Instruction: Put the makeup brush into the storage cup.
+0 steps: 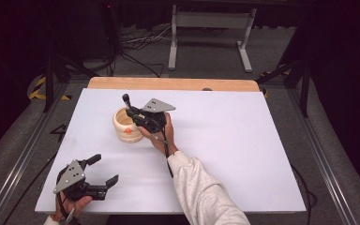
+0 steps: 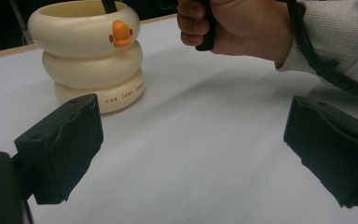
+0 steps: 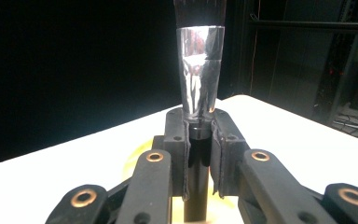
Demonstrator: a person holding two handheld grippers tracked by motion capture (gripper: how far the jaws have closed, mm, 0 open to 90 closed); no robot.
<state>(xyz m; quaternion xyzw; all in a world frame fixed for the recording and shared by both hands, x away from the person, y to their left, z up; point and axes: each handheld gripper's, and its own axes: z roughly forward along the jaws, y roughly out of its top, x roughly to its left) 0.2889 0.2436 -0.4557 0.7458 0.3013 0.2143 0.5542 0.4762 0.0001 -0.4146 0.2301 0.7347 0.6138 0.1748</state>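
Note:
A cream holder (image 1: 125,125) built of stacked rings, with an orange beak on its side, stands left of the middle of the white table (image 1: 225,140). My right gripper (image 1: 132,114) is shut on a brush (image 1: 126,99) with a black handle, held upright with its lower end in the holder's mouth. In the right gripper view the pads (image 3: 223,154) clamp the black handle below the shiny ferrule of the brush (image 3: 199,70). My left gripper (image 1: 104,170) rests open near the front left corner. The left gripper view shows its wide-apart jaws and the holder (image 2: 91,60) beyond.
A wooden strip (image 1: 168,83) runs along the table's far edge. Behind it, a white metal stand (image 1: 211,28) and loose cables lie on the floor. The person's right sleeve (image 1: 206,192) crosses the front middle of the table.

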